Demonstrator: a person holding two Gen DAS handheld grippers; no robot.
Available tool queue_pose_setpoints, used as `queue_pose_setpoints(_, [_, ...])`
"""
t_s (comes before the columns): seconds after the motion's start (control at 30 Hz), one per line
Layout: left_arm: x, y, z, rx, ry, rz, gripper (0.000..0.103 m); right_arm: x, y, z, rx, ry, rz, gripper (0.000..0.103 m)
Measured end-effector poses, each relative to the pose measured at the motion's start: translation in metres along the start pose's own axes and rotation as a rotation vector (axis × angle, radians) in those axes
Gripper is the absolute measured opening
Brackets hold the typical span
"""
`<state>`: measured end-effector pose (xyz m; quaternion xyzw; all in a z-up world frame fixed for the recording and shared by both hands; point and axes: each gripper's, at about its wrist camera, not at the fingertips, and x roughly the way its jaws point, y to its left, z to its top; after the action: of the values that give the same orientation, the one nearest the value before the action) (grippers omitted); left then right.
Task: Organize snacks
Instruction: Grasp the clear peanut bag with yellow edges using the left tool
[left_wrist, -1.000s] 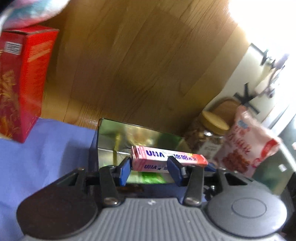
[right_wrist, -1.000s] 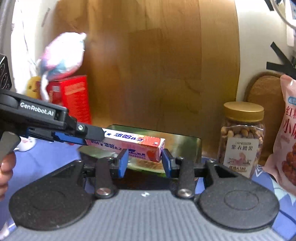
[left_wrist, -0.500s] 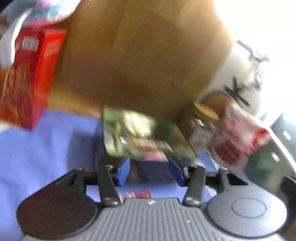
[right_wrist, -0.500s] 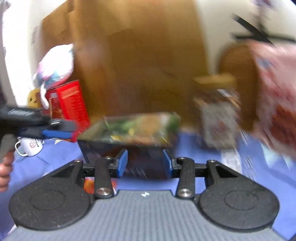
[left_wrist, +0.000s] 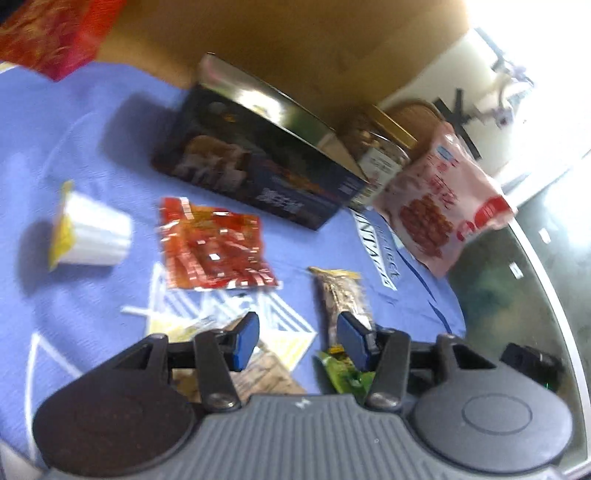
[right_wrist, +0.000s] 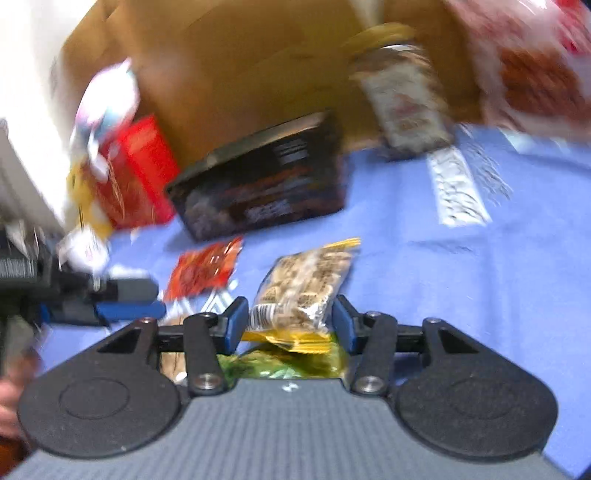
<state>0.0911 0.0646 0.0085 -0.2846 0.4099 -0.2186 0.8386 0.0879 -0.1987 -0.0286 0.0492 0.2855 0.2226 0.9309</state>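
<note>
1. Left wrist view: the left gripper (left_wrist: 297, 341) hangs over the blue cloth (left_wrist: 92, 122), jaws apart and empty. Loose snacks lie in front of the dark box (left_wrist: 255, 173): a red packet (left_wrist: 214, 247), a white cup (left_wrist: 90, 232) on its side, a nut bar (left_wrist: 343, 299), a green packet (left_wrist: 347, 373). By my read, most of the sorting remains.
2. Right wrist view: the right gripper (right_wrist: 288, 325) has just been opening its jaws, and the nut bar (right_wrist: 303, 284) lies between them, pads not pressing. Only here do the left tool's blue fingers (right_wrist: 129, 310) show, left of the box (right_wrist: 266, 184), plus a hand (right_wrist: 9, 402).
</note>
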Motion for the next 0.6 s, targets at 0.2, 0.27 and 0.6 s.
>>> queue_pose_setpoints(0.2, [-0.025, 0.006, -0.007, -0.02, -0.05, 0.033, 0.048, 0.0, 0.031, -0.003, -0.112, -0.009, 0.029, 0.03])
queue_pose_setpoints(0.27, [-0.034, 0.007, -0.006, -0.015, -0.064, 0.019, 0.048, -0.012, 0.033, -0.003, -0.101, 0.001, 0.148, 0.028])
queue_pose_setpoints(0.6, [-0.047, -0.002, -0.012, 0.061, -0.078, -0.025, 0.067, -0.061, 0.051, -0.029, -0.277, -0.005, 0.106, 0.041])
